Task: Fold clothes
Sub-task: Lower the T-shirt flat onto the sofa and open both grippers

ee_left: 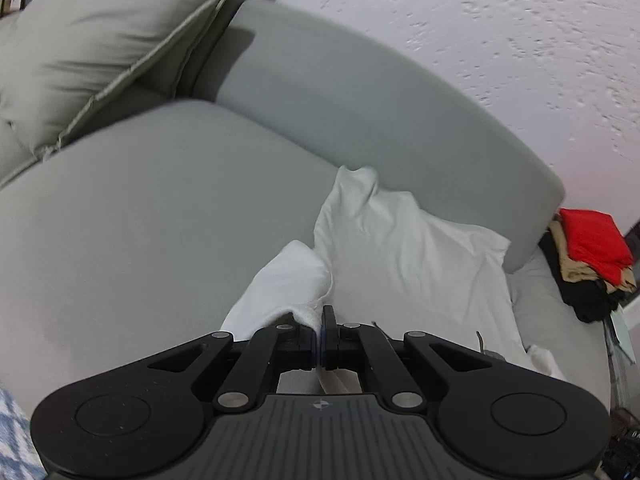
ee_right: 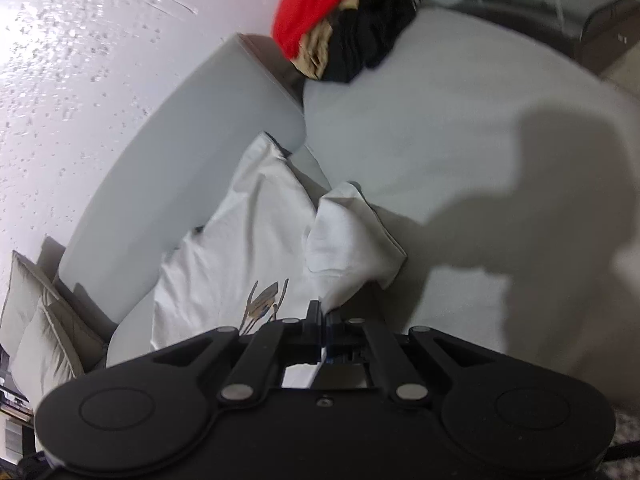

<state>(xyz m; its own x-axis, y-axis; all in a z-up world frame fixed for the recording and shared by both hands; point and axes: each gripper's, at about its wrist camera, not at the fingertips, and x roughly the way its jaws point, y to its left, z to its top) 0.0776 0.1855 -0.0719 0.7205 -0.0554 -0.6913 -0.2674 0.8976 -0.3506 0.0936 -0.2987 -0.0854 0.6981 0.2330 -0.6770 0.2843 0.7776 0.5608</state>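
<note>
A grey sofa (ee_left: 140,220) carried everything, its curved backrest (ee_left: 380,120) running along a textured white wall (ee_left: 500,40). A white T-shirt (ee_left: 400,248) lay on the seat against that backrest, a small printed design (ee_right: 264,304) showing near its front edge. A pile of red, tan and black clothes (ee_right: 344,20) sat at the far end of the seat, past the backrest's end. The left gripper (ee_left: 321,320) had its jaws clamped on a fold of the shirt's cloth; the right gripper (ee_right: 320,312) likewise pinched the shirt's cloth.
</note>
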